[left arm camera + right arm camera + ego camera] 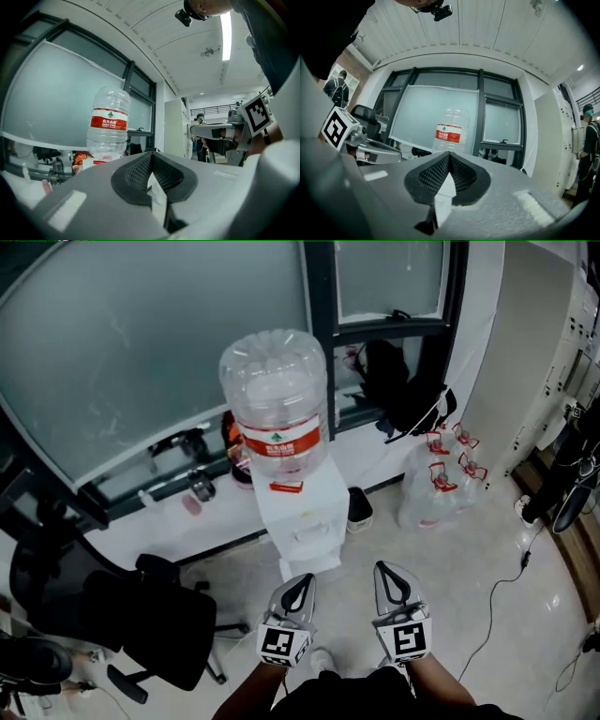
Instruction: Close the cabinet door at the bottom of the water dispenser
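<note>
The white water dispenser (302, 512) stands against the window wall with a large clear bottle (276, 395), red-labelled, on top. From above I see only its top and tap panel; the bottom cabinet door is hidden by the steep angle. My left gripper (301, 581) and right gripper (385, 570) hover side by side just in front of the dispenser's base, both shut with nothing held. In the left gripper view the jaws (150, 158) meet below the bottle (108, 125). The right gripper view shows shut jaws (449, 157) under the bottle (449, 133).
A black office chair (155, 615) stands at the left, close to the dispenser. A pack of water bottles (439, 486) and a black bag (401, 390) sit to the right by the wall. A thin cable (506, 587) runs over the floor at the right.
</note>
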### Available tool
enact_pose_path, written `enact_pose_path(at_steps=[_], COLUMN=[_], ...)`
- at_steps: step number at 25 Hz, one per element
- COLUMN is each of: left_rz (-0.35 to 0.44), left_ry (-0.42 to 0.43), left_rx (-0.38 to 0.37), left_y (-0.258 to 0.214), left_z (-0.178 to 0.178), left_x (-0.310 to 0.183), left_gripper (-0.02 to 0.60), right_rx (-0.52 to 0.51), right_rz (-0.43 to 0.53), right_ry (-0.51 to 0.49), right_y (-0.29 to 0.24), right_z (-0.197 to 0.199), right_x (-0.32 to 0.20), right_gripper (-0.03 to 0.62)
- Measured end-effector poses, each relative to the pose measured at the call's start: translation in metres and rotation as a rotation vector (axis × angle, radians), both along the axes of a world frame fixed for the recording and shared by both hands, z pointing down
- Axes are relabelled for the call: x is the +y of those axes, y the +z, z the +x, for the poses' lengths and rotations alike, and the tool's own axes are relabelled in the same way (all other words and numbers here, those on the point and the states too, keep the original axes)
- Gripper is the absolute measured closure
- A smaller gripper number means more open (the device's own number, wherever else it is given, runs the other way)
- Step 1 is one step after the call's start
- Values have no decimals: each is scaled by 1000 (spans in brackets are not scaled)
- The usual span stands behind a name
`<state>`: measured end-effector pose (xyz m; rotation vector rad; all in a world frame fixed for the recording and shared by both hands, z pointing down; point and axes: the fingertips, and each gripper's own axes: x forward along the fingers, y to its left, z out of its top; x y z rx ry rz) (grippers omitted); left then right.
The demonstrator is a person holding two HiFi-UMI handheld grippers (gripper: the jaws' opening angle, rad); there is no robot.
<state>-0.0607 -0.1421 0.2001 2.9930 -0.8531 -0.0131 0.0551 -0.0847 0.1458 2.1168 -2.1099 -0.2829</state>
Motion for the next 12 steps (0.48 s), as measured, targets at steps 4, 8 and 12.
enact_pose_path(at_steps=[4,8,12], left_rz=[6,-4,25], left_ry=[-47,-113,-170], left_rx=[-2,-15,-41], left_y=[-2,-5,-3], left_z=[3,9,23], left_x=[-8,-14,-14], left_gripper=[561,561,561], right_rx=[-6,-15,-25], right_rz=[3,-9,-8], right_ry=[-49,-114,-176], right_y=[-2,3,4], right_z=[7,15,28], right_x=[-13,-28,-38], right_gripper=[589,589,589])
